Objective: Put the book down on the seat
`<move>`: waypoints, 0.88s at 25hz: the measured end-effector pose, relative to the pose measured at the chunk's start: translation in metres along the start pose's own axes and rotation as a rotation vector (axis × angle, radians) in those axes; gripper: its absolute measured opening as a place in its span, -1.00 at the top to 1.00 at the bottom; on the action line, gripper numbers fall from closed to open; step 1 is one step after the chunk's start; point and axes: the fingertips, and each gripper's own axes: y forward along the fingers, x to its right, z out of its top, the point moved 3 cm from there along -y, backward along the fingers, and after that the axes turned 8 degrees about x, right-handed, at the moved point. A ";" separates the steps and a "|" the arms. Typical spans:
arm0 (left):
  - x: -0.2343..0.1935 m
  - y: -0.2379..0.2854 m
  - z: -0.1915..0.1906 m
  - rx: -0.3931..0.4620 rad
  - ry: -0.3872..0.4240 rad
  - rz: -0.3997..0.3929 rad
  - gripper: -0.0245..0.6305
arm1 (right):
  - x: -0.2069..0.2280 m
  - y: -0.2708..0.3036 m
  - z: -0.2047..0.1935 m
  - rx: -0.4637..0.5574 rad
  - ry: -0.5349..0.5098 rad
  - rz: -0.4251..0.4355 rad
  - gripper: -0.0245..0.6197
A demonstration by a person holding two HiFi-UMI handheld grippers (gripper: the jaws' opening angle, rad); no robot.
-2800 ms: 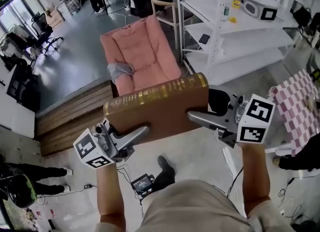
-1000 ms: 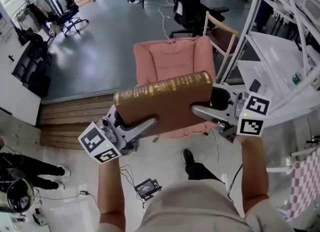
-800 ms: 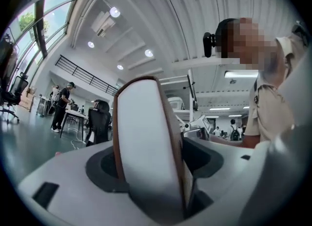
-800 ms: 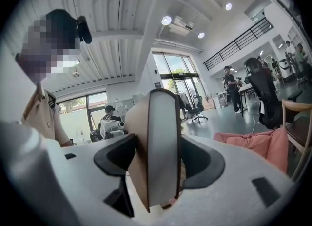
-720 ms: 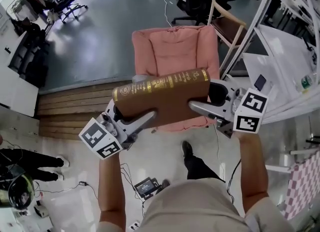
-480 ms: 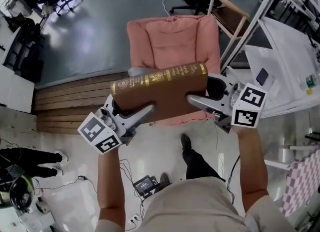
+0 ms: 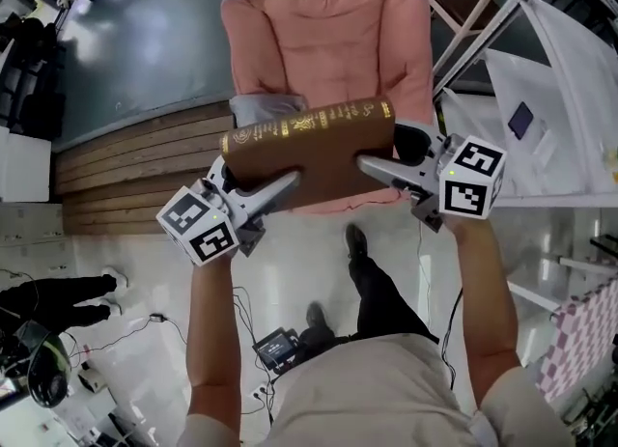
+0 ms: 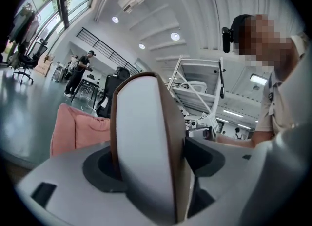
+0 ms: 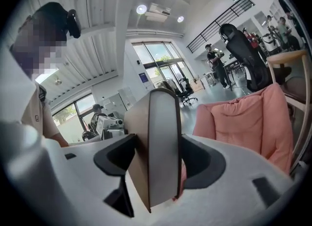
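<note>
Head view: You have walked the book (image 7: 309, 151) up to the chair (image 7: 328, 20). The pink seat that lay well ahead of you a moment ago now sits directly under and behind the book.
Book: It is carried between both claws, gold-lettered spine up and toward the chair back, over the seat's front edge. Whether its underside already touches the cushion cannot be told from any view.
Left claw (image 7: 278, 184): It reaches across the book's near left corner with the covers between its pads, and its jaws are opening. The pads still look to be against the covers, so the grip is easing rather than gone.
Right claw (image 7: 375, 165): It is closed on the book's right end, one pad on each cover.
Cloth (image 7: 261, 107): This grey bundle lies on the seat's left side, just beside the book's left end.
What changed: The chair has come into reach, and your left grip has started to let go.
Meaning: You appear to be at the put-down itself, with the carry done and only the release remaining.
Risk: If the book is not yet resting on the cushion, the left end may drop first, swing on the right claw and land on the cloth or slide off the front.
</note>
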 end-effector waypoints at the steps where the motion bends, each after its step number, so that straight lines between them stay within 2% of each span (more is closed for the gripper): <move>1: -0.007 0.003 -0.012 -0.015 -0.021 0.007 -0.12 | 0.009 0.002 -0.010 -0.012 0.016 -0.005 0.04; 4: -0.027 0.012 -0.046 -0.061 -0.077 0.026 -0.13 | 0.035 0.007 -0.041 -0.044 0.066 -0.019 0.03; 11: -0.071 0.035 -0.125 -0.100 -0.181 0.047 -0.15 | 0.095 0.014 -0.108 -0.076 0.190 -0.028 0.03; 22: -0.122 0.060 -0.245 -0.232 -0.311 0.114 -0.16 | 0.176 0.021 -0.218 -0.131 0.330 -0.040 0.03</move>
